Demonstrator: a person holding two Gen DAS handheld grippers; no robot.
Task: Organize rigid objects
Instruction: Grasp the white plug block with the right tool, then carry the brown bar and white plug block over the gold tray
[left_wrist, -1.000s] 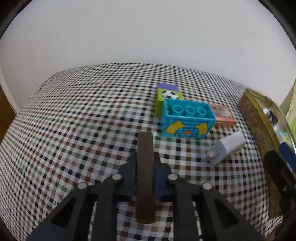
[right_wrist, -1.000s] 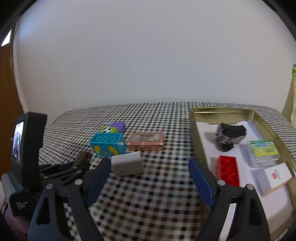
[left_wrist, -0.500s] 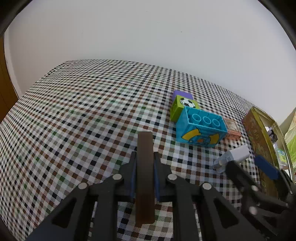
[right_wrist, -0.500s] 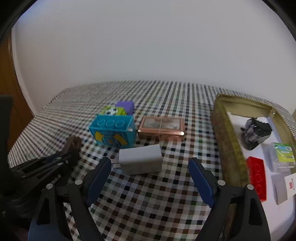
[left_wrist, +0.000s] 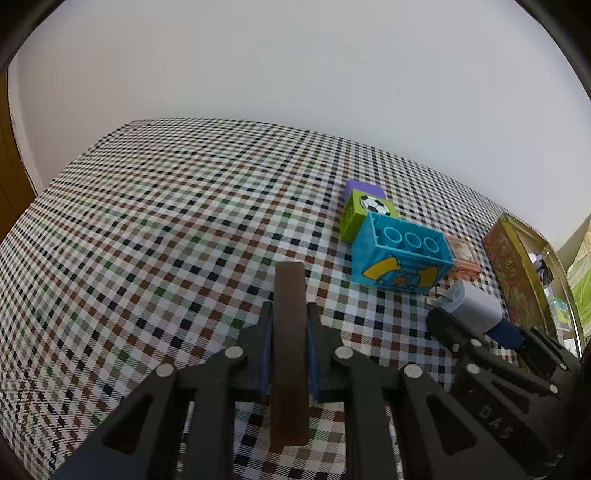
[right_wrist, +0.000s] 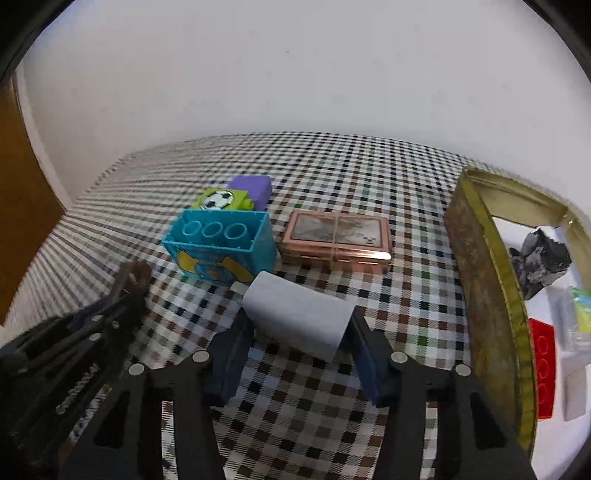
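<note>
The white charger block (right_wrist: 301, 314) is lying at frame centre on the checked cloth (right_wrist: 369, 184), and the right gripper (right_wrist: 295, 354), its jaws just closing, is clamping it, likely for the gold tin (right_wrist: 491, 295) at right. The left gripper (left_wrist: 290, 350) is clenching a brown bar (left_wrist: 290, 354).

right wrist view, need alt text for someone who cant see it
The right hand-held gripper has just been closing on a white charger block lying on a checked tablecloth. Behind it sit a blue toy brick and a copper case; a gold tin tray stands right.
</note>
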